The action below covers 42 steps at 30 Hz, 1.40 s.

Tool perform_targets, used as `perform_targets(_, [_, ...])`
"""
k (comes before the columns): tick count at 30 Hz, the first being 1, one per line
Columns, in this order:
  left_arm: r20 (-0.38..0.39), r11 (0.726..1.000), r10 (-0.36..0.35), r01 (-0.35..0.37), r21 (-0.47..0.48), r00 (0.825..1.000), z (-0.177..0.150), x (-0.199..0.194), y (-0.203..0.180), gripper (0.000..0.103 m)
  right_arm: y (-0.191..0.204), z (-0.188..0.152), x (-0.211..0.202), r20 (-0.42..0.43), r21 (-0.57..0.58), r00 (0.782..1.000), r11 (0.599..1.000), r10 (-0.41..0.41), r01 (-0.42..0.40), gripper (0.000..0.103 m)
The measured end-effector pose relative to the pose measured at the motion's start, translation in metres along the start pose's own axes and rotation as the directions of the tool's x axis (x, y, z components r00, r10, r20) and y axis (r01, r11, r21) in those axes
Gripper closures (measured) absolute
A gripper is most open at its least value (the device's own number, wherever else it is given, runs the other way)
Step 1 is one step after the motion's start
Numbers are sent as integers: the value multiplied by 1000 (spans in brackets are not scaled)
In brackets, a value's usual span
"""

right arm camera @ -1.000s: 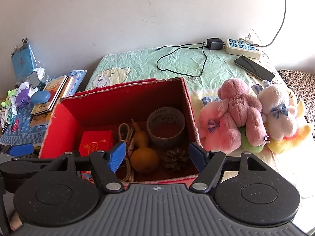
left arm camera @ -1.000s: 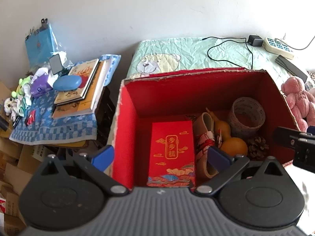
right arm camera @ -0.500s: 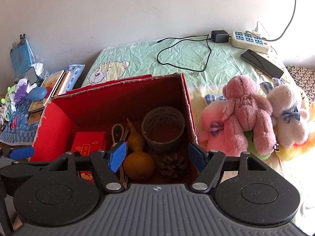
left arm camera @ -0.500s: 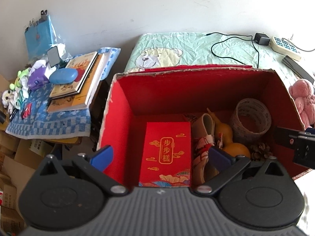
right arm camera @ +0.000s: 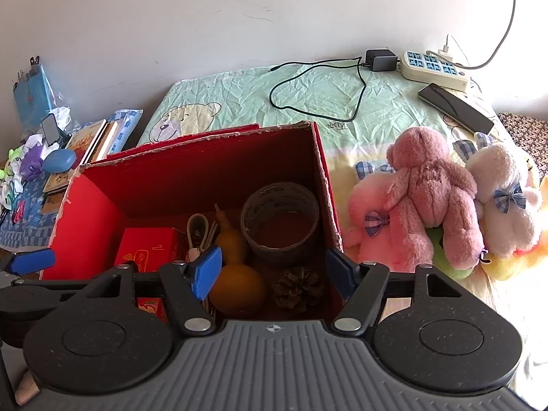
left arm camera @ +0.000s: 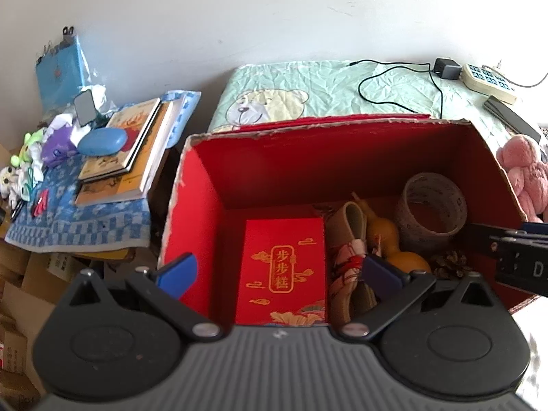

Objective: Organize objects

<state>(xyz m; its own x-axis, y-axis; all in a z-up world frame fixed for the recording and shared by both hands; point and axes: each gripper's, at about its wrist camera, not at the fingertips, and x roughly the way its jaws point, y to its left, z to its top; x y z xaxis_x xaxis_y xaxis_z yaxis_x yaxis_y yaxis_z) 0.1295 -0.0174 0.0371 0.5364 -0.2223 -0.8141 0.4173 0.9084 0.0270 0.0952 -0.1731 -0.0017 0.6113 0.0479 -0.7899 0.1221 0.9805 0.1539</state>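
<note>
Fingers (left arm camera: 176,270) spread, empty; red box (left arm camera: 205,185) open, torn rim.

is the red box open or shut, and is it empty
Open and not empty. The red box has no lid over it; inside lie a red packet, a gourd, a tape roll and a pinecone.

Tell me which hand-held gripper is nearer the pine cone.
Right. The right hand-held gripper hangs directly over the pine cone; the left hand-held gripper hovers over the red packet, farther left.
</note>
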Motion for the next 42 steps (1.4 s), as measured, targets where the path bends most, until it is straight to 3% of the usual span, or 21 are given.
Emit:
perform_targets(25, [-4,1000,2,-2,-7,1000,-6,5,0,0,-1,-3,5,-8,8,1000,1000,9,-9,34])
perform_targets(42, [-5,999,-39,39,8,999,-10,4,-4,0,0,-9,0,18,-5,1000,1000,-6,6,34])
